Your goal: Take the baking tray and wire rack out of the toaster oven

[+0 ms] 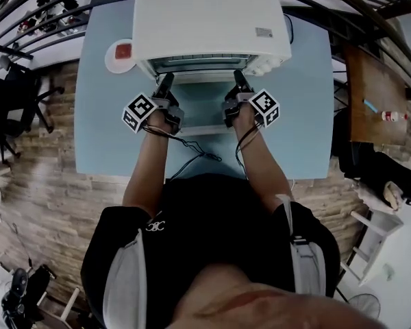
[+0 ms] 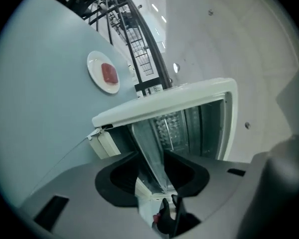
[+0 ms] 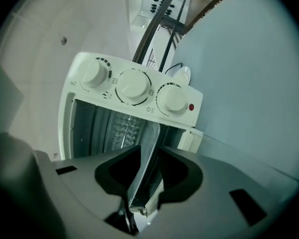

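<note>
Reaching forward from the person's bare forearms, past a dark cable (image 1: 192, 157) that loops on the pale blue table (image 1: 103, 136), the left gripper (image 1: 166, 84) and the right gripper (image 1: 238, 81) sit at the two sides of the door (image 1: 202, 112), which lies folded down in front of the toaster oven (image 1: 205, 19). Both gripper views show that door edge-on between the black pads, its white front frame nearest the camera. Each claw is clenched on the door, the left on its left side and the right on its right. Behind the door the cavity stands open. Inside it, a dimpled metal sheet that looks like the baking tray (image 3: 123, 127) and the thin bars of the wire rack (image 2: 168, 133) sit well back in the oven, touched by neither gripper. Three white knobs (image 3: 133, 86) and a red lamp (image 3: 191, 107) line the oven's right-hand panel. Left of the oven, a white plate (image 1: 121, 53) with a red piece on it rests on the table.
</note>
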Tool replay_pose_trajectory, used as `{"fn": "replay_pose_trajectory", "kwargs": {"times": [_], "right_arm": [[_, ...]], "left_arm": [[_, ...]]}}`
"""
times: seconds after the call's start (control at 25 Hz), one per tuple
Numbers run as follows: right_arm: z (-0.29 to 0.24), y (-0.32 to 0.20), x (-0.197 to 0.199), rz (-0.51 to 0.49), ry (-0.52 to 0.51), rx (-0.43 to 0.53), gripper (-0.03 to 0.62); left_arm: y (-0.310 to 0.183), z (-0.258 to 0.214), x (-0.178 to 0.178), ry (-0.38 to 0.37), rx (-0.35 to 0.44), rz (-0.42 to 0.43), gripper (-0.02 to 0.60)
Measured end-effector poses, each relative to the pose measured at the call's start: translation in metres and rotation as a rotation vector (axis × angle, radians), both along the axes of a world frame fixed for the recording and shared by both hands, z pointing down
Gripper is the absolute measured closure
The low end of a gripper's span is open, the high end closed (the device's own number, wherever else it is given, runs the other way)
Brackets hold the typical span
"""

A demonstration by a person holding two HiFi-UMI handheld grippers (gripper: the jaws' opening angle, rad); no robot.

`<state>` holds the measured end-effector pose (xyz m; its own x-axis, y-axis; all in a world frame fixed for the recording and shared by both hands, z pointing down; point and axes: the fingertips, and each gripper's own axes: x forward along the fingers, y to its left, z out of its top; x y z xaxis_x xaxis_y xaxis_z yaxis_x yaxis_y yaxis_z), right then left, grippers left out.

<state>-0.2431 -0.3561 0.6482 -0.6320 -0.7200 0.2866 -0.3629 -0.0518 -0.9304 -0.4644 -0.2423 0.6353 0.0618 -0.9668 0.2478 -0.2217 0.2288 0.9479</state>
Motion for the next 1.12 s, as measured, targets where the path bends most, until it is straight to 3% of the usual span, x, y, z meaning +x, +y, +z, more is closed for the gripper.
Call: {"fn": "replay_pose_trajectory", "kwargs": {"times": [0.12, 0.44, 0.56, 0.64, 0.8, 1.12], "right_arm": [[0.008, -0.012, 0.0, 0.041, -0.02, -0.012, 0.485], [0.014, -0.037, -0.004, 0.109, -0.078, -0.02, 0.464], [0.016, -0.039, -0.006, 0.116, -0.093, -0.05, 0.492], [0.021, -0.037, -0.005, 0.131, -0.133, -0.084, 0.55], [0.024, -0.035, -0.004, 0.127, -0.15, -0.09, 0.553], [0.023, -0.025, 0.004, 0.118, -0.161, -0.099, 0.556]], "left_arm": [[-0.01, 0.016, -0.008, 0.073, -0.006, -0.026, 0.431], [-0.025, 0.039, -0.023, 0.165, -0.009, -0.056, 0.431], [-0.028, 0.041, -0.025, 0.206, 0.003, -0.07, 0.433], [-0.029, 0.041, -0.024, 0.221, 0.006, -0.074, 0.457], [-0.03, 0.041, -0.024, 0.252, 0.032, -0.084, 0.515], [-0.021, 0.041, -0.017, 0.303, 0.045, -0.095, 0.532]]}}
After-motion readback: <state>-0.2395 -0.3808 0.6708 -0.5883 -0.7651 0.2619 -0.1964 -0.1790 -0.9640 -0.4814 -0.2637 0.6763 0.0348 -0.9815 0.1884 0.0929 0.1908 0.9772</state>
